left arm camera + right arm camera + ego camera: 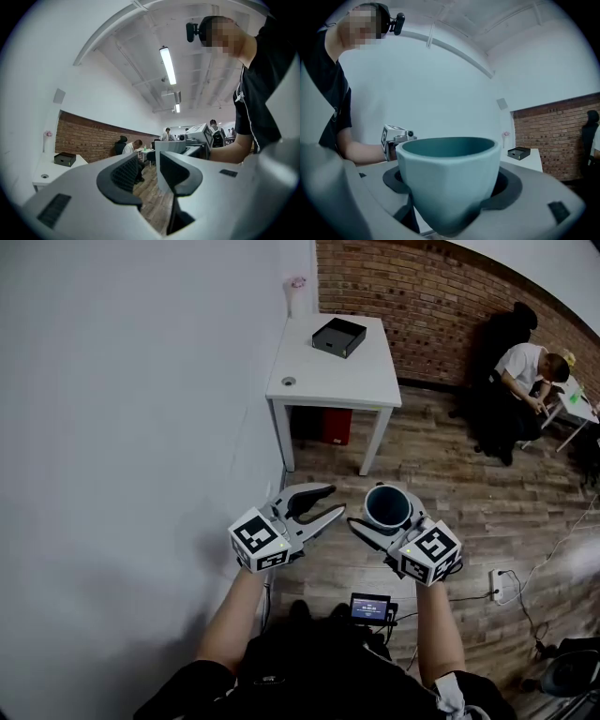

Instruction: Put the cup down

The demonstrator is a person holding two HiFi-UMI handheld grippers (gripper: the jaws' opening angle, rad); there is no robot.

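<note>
Two bare forearms [230, 624] reach forward from a person in dark clothing, each hand carrying a white two-jaw gripper topped with a marker cube.

On the person's right, the right gripper [382, 517] clasps a teal ceramic cup [387, 505], a handleless one with a tapered body. Its dark pads press on opposite sides of the cup wall. The cup sits upright with its mouth facing up, hanging in the air above the brown wooden plank floor [450, 474]. Gripping around the body, rather than by the rim, likely leaves the base free to meet a surface flat.

Just beside it, the left gripper [336, 500] is empty. Its jaws stand apart, and only floor shows in the gap between them. It is probably held level alongside simply to stay clear of the cup.

Ahead, well apart from the cup, stands a white square table [333, 376] against a pale wall, with a small black box [338, 337] near its far edge. Much of the tabletop is bare, so it looks the probable place for setting the cup down. That step is not yet done.
</note>
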